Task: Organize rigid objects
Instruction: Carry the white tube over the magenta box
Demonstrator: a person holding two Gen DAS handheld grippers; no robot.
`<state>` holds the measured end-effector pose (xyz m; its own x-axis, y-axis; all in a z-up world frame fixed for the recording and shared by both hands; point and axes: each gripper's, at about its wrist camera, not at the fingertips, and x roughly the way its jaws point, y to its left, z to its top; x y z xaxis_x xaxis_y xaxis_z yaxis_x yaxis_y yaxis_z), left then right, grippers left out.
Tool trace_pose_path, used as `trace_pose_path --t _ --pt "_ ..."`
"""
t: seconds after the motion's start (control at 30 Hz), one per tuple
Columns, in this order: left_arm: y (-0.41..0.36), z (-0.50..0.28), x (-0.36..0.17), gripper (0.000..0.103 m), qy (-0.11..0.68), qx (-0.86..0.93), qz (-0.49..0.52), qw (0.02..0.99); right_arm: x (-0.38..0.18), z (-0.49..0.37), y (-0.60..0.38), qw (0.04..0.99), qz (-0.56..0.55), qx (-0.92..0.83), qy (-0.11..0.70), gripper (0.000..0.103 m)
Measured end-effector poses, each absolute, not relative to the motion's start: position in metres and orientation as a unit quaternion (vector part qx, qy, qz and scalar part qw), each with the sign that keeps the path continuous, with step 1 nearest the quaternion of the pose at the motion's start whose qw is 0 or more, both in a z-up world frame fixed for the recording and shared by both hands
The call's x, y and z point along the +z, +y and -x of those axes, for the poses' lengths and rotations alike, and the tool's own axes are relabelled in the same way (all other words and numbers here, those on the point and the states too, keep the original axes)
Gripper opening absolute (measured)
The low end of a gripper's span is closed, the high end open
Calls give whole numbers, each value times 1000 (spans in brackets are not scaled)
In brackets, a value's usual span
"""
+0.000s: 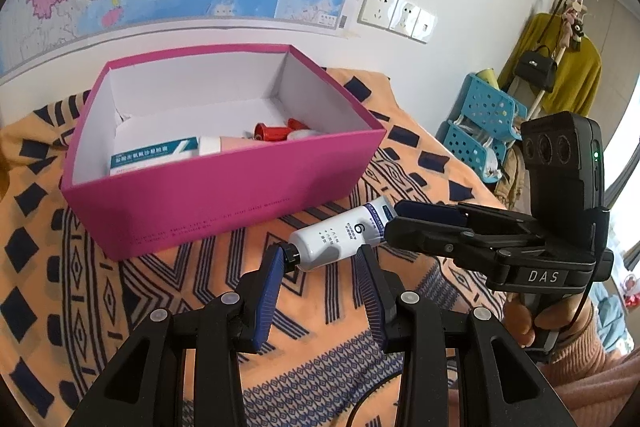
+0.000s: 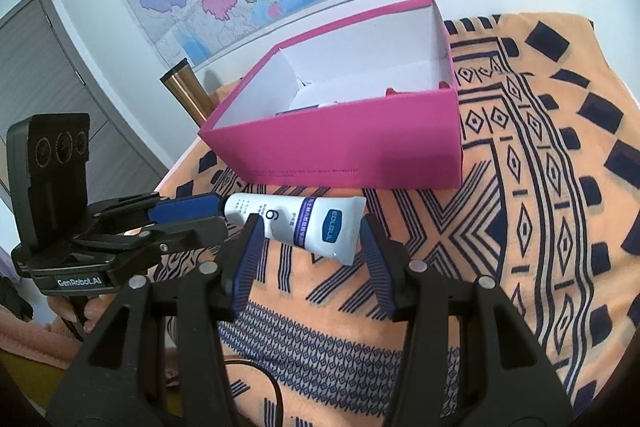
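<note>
A white tube with a "6" on it (image 1: pixel 342 235) lies on the patterned orange cloth just in front of the pink box (image 1: pixel 224 195). My left gripper (image 1: pixel 323 259) is open, its fingers either side of the tube's black-capped end. My right gripper (image 2: pixel 310 231) is open around the tube's flat crimped end (image 2: pixel 320 227). In the left wrist view the right gripper (image 1: pixel 404 223) comes in from the right. In the right wrist view the left gripper (image 2: pixel 208 217) comes in from the left. The box (image 2: pixel 352 147) holds a teal-and-white carton (image 1: pixel 154 155), a pink tube and red items.
The orange cloth (image 2: pixel 540 187) covers the surface. A gold cylinder (image 2: pixel 188 93) stands behind the box's left corner. A map hangs on the wall behind. A blue perforated rack (image 1: pixel 480 123) and hanging clothes stand beyond the table's right side.
</note>
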<state>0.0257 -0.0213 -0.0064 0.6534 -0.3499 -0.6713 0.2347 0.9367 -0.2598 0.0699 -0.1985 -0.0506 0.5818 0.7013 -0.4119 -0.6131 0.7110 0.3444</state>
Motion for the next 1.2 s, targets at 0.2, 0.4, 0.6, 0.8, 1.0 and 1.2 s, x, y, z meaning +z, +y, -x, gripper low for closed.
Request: trace_pose_path --t 0.2,0.4,0.6,0.8,1.0,1.2 --pt "-20 -29 0 37 373 -158 69 912 -42 -76 -197 887 -80 374 259 53" --pt "-16 -33 5 37 365 -155 68 915 -35 -79 -194 888 -73 376 253 53" --pt "-12 -37 8 37 360 -151 68 918 -29 -83 -191 889 -69 379 248 53" --pt "-7 -44 11 37 358 -147 70 919 -22 -87 -188 891 -65 380 240 53" --pt "-5 -49 14 37 355 -146 72 921 -14 -92 -186 893 -65 380 231 53" --pt "-6 -52 17 37 350 -144 67 923 -9 -97 -186 895 -62 380 226 53"
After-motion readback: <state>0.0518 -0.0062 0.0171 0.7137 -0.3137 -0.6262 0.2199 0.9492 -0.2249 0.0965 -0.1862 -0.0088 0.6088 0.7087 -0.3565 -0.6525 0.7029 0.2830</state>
